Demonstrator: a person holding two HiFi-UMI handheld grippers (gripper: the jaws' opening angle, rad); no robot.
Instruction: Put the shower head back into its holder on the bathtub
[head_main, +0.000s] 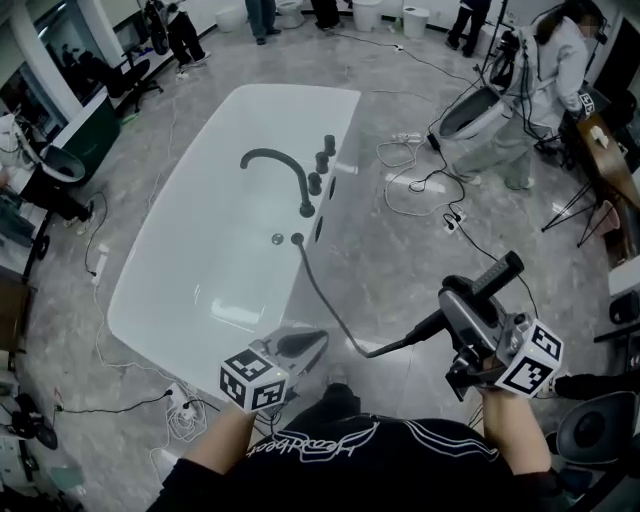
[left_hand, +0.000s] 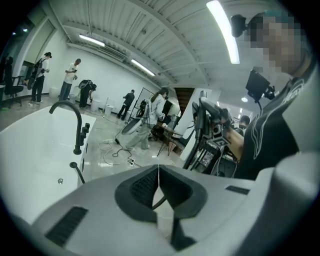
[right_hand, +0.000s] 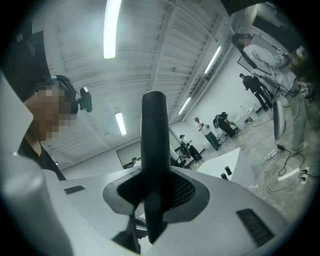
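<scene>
Right gripper (head_main: 465, 308) is clamped on the black shower head (head_main: 498, 274), held over the floor to the right of the white bathtub (head_main: 180, 270), well apart from its rim. Hose (head_main: 325, 300) runs from it to the tub deck. Left gripper (head_main: 300, 345) jaws are pressed together, nothing between them.

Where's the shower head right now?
Head view, lower right: the shower head is clamped in the right gripper over the floor beside the bathtub, its hose running to the tub rim near the faucet.
</scene>
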